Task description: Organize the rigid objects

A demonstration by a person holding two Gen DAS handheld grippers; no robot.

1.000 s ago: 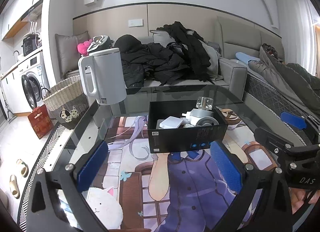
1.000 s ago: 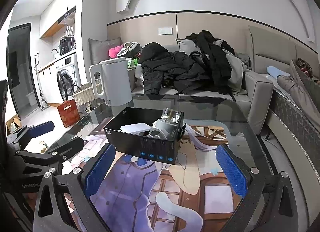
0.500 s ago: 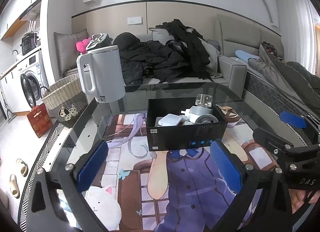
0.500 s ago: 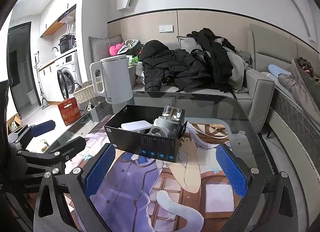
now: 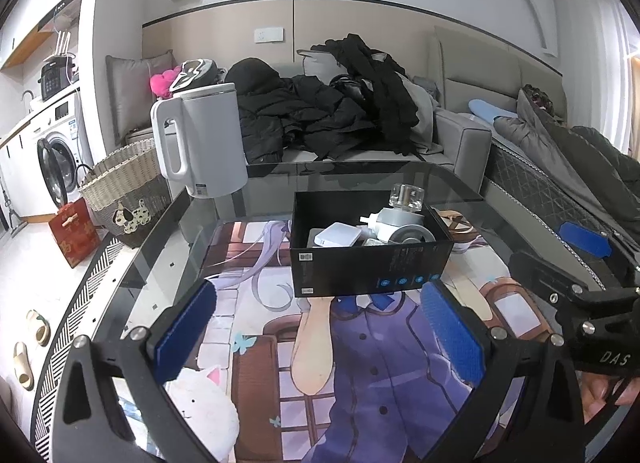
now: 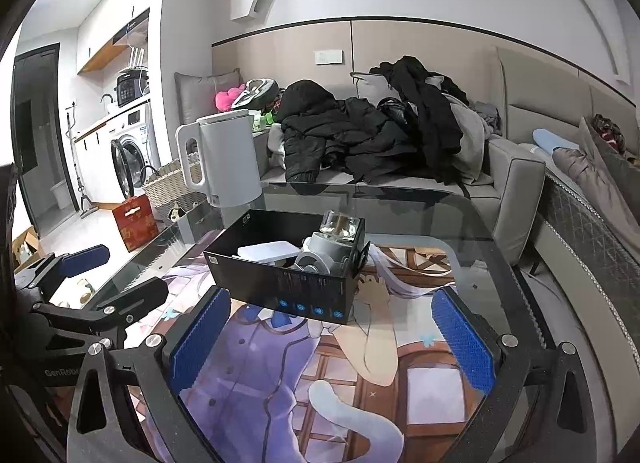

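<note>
A black open box (image 5: 370, 263) stands on the printed mat of the glass table; it also shows in the right wrist view (image 6: 286, 287). Inside lie a white flat charger (image 5: 336, 234), a grey round device (image 5: 404, 223) and a clear glass bottle (image 5: 407, 196). My left gripper (image 5: 318, 329) is open and empty, just short of the box. My right gripper (image 6: 330, 341) is open and empty, also short of the box. Each gripper shows at the edge of the other's view.
A white electric kettle (image 5: 200, 143) stands at the table's far left corner. A white plush cat (image 5: 204, 403) lies near my left finger. A sofa piled with dark clothes (image 5: 332, 115) is behind the table. A wicker basket (image 5: 124, 187) and red box (image 5: 74, 229) sit on the floor at left.
Both views have tilted up very slightly, so the box and kettle sit a little lower in frame. Both grippers stay open and empty.
</note>
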